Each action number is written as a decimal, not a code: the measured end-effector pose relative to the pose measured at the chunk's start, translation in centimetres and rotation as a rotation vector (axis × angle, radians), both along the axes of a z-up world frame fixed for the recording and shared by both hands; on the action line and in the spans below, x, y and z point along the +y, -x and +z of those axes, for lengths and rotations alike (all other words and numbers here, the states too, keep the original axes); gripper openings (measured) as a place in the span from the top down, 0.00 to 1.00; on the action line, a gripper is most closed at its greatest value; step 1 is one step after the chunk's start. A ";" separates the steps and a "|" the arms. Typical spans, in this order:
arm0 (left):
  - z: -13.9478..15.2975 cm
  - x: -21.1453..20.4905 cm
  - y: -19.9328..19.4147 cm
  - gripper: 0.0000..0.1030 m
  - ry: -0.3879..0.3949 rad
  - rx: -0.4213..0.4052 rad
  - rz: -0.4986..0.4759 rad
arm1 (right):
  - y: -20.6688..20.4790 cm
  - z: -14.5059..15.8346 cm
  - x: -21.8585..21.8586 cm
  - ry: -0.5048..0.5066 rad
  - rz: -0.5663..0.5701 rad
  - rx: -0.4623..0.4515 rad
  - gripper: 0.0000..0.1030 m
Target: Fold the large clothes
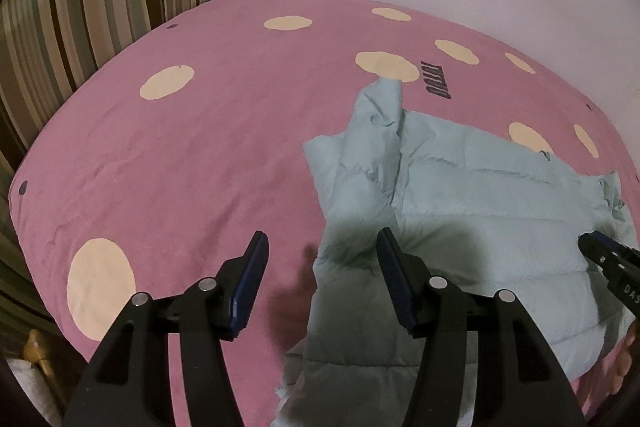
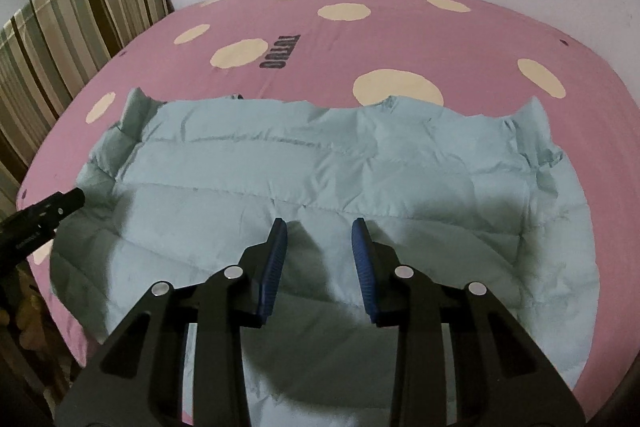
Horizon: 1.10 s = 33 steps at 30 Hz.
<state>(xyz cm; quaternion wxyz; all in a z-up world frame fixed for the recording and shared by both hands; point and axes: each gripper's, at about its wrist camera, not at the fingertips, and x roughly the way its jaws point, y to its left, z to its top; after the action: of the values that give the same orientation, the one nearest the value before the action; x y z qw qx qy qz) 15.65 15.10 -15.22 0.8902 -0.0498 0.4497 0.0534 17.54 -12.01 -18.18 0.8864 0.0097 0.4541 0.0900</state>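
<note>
Left tool [image 1: 320, 259] spread, empty, over jacket [image 1: 460, 195] edge. Right tool [image 2: 319, 247] half-spread, empty, above jacket's middle. Jacket lies flat on bed [image 1: 180, 155], sleeve [image 1: 380, 115] turned in. Risk: slick puffy quilting slips from a shallow pinch, fold springs open. Pale blue nylon, ribbed; pink dotted sheet, soft.

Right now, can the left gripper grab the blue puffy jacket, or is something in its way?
Probably yes. The left gripper is open and empty, hanging right over the jacket's near edge on the pink bedsheet. Nothing lies between them, and the right gripper is off to the side.
</note>
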 end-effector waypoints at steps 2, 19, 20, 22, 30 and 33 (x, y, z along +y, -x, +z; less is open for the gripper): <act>-0.1 0.0 0.0 0.45 0.003 0.003 -0.002 | 0.0 -0.4 0.1 0.011 -0.002 0.007 0.68; -0.8 -0.8 -1.6 0.45 -0.004 0.031 -0.023 | -0.8 -2.2 1.7 0.115 -0.001 0.047 0.68; -1.0 -0.8 -1.7 0.45 -0.002 0.034 -0.022 | -0.9 -2.2 1.7 0.118 0.001 0.048 0.68; -1.2 -0.9 -2.0 0.45 0.002 0.042 -0.024 | -1.0 -2.3 1.8 0.124 0.003 0.049 0.68; -2.5 -1.3 -2.9 0.45 0.004 0.079 -0.038 | -1.1 -3.4 2.0 0.135 -0.002 0.053 0.67; -2.3 -1.5 -3.2 0.45 0.014 0.082 -0.042 | -1.1 -3.6 1.9 0.134 -0.002 0.053 0.67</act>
<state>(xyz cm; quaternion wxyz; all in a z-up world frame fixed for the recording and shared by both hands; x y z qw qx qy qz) 18.88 13.61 -17.51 0.8715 -0.0443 0.4872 0.0338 18.68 -10.07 -21.76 0.8728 -0.0470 0.4823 0.0583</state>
